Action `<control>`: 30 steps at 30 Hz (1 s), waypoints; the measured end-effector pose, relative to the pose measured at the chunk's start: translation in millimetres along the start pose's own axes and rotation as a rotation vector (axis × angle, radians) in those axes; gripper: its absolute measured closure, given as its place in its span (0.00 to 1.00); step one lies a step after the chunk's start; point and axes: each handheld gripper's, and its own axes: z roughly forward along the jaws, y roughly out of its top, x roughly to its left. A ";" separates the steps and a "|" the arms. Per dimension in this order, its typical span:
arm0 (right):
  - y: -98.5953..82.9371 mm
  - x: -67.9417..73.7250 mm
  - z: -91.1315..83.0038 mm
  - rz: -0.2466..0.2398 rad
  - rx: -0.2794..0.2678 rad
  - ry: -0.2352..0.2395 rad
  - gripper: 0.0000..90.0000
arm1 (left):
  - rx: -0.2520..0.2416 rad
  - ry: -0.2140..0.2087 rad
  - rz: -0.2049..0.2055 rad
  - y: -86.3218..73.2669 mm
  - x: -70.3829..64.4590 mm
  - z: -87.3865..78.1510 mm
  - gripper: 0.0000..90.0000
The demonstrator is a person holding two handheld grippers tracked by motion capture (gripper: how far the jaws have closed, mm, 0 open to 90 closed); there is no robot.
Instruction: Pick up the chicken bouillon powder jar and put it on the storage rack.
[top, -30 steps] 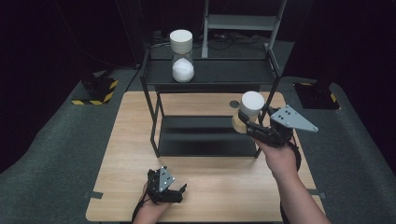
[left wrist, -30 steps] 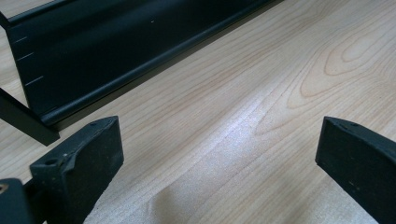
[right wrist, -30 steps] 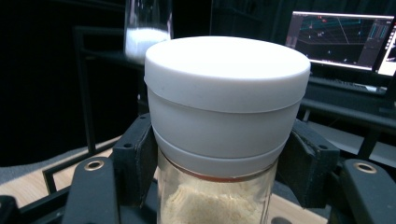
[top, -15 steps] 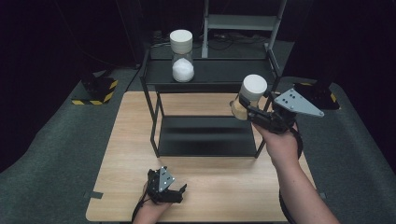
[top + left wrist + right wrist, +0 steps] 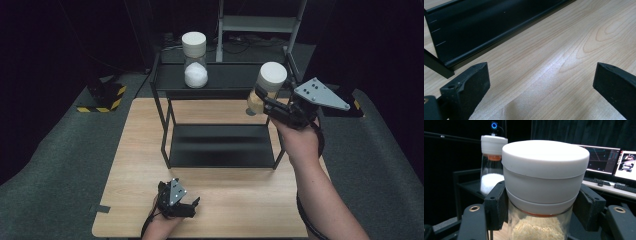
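My right gripper [image 5: 267,102] is shut on a glass jar with a white lid and tan powder [image 5: 266,87], held in the air at the right end of the black shelf's top level [image 5: 225,82]. Up close, the jar [image 5: 544,185] sits between the two black jaws, gripped just under its lid. A second jar with white powder [image 5: 195,60] stands on the top level at the left; it appears behind as the white-powder jar [image 5: 491,165]. My left gripper [image 5: 182,206] rests open near the table's front edge, its fingers [image 5: 466,87] spread over bare wood.
The black two-level shelf has a lower level [image 5: 220,145] on the wooden table [image 5: 135,165]. A metal stand [image 5: 260,25] rises behind it. A black and yellow block [image 5: 102,95] lies on the floor at left. Monitors [image 5: 609,162] glow at right.
My right gripper has lifted the tan-powder jar up and away, from beside the shelf's lower level to the height of the top level. The left gripper has stayed put.
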 end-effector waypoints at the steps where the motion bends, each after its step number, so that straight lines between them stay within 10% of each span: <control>1: 1.4 0.3 1.0 0.001 -0.004 -0.002 0.39 | 0.000 -0.001 0.000 0.1 0.2 0.0 0.01; 30: 24.0 -11.3 59.3 0.028 0.027 -0.102 0.39 | -0.009 -0.007 -0.015 -1.7 3.1 -1.0 0.01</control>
